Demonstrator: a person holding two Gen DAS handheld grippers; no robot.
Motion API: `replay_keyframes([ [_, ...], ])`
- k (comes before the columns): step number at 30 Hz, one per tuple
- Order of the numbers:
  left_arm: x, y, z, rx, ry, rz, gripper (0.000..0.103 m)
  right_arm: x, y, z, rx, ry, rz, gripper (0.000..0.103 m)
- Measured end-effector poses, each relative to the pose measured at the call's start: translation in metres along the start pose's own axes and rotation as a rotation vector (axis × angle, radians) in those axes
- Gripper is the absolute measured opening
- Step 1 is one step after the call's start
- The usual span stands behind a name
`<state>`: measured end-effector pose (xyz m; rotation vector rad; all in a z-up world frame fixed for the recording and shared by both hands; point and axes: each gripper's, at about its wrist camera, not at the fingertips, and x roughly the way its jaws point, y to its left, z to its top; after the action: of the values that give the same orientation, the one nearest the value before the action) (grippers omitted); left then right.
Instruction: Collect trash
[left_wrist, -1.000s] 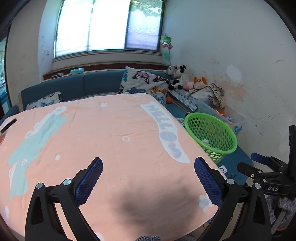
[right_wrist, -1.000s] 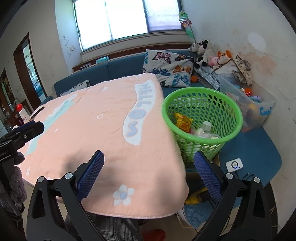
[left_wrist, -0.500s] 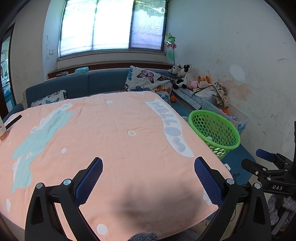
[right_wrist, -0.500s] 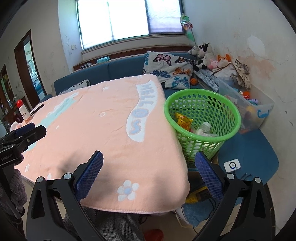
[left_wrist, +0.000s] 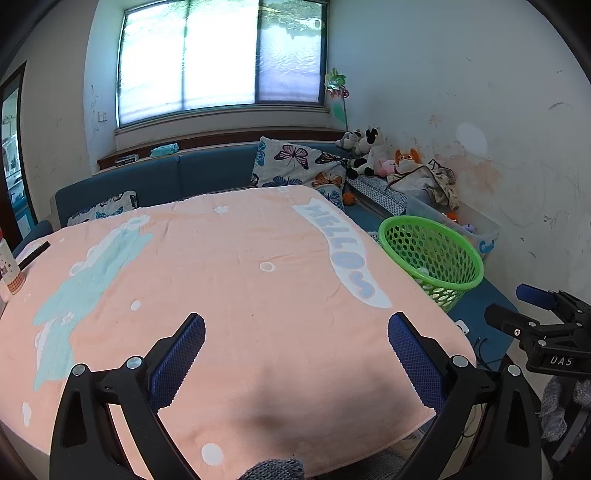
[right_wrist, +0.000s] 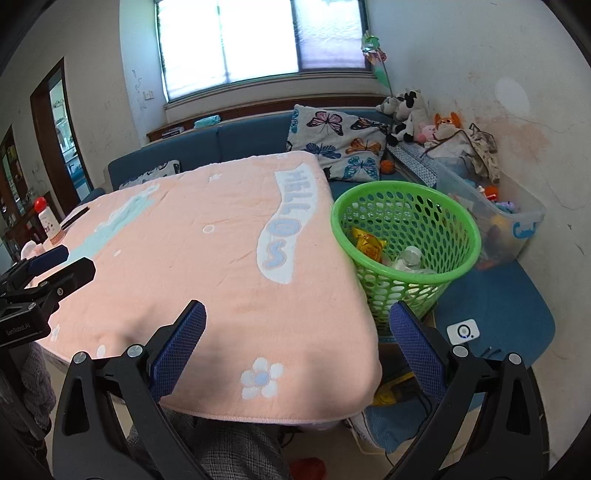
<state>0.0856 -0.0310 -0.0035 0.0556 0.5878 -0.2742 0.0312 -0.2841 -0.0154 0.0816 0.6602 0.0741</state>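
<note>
Although no loose litter shows anywhere on the tabletop (left_wrist: 236, 280) under its peach towel cloth with the pale blue "HELLO" lettering, the round green perforated plastic basket (right_wrist: 406, 236) already holds the task's things, so I judge the collecting to be at or near its end; whether anything is left out of view cannot be told. Seen from the right gripper (right_wrist: 297, 332), whose blue-padded fingers stand wide apart and hold nothing, the basket sits ahead and to the right, just beside the tabletop's right edge and below its level. Inside it lie a crumpled yellow-orange snack wrapper (right_wrist: 367, 243) and a clear plastic bottle (right_wrist: 408, 258), the wrapper on the tabletop side of the bottle. Its long axis looks tilted, leaning against the inner wall, though its exact lie among the other contents is hard to read; the wrapper has no clear axis. From the left gripper (left_wrist: 295, 347), likewise spread open and empty above the near part of the cloth, the same basket (left_wrist: 432, 254) lies far ahead to the right, past the tabletop's corner. A small white bottle with a red cap (right_wrist: 46, 221) stands at the far left edge, and it looks like a kept item rather than trash.
</note>
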Motion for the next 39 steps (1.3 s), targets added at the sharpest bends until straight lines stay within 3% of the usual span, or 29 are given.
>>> replay_keyframes([
  [39,-0.0009,0.0006,-0.0011,0.0,-0.005,0.017,0.096,0.0022,0.0001,-0.0004,-0.003,0.01,0.006,0.099],
])
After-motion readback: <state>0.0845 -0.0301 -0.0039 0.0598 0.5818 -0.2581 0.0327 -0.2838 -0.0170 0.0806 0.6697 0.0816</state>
